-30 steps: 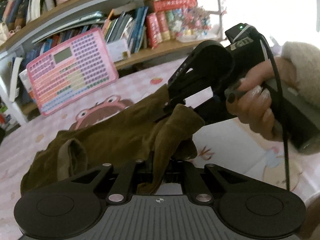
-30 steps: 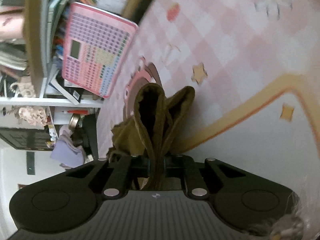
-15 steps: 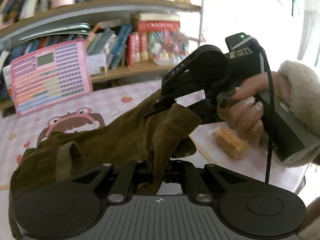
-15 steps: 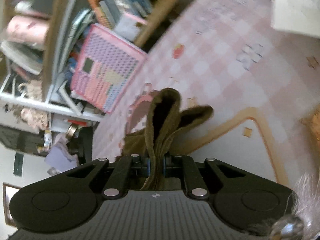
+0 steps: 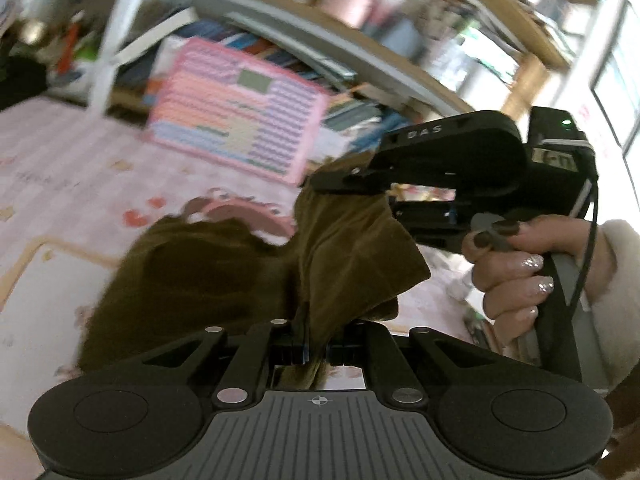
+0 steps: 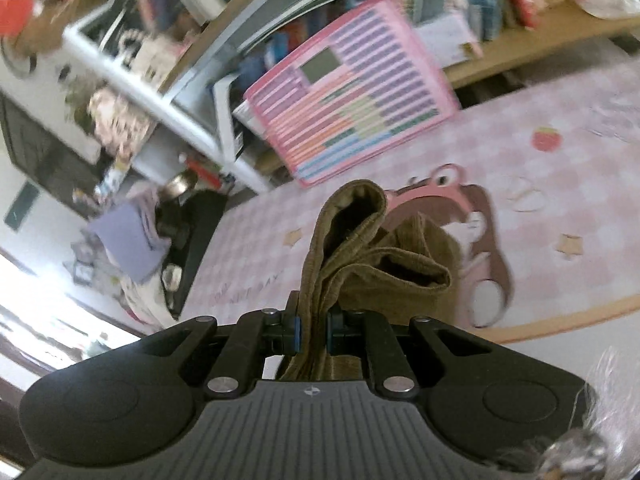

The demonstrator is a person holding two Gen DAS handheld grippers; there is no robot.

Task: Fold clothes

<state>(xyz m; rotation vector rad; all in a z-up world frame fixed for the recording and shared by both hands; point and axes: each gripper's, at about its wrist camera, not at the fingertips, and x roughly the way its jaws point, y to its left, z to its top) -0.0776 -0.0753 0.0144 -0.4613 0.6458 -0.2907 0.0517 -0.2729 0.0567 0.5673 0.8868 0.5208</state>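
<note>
Olive-brown corduroy makes up the garment (image 5: 240, 272), which is gripped at two edges: the left tongs (image 5: 316, 350) are clenched on one bunched edge, the right tongs (image 6: 312, 330) on another fold. Against the views a second ago, the garment has been raised off the pink counter (image 6: 560, 184) and both cameras have swung; the left view is now tilted and blurred, so a fast carrying motion is judged to be under way. This is read as the held edge being drawn over to make a fold. The lower cloth hangs near the counter; contact cannot be told. "DAS" (image 5: 424, 132) is legible on the right tool. Faint counter lettering is unreadable.
</note>
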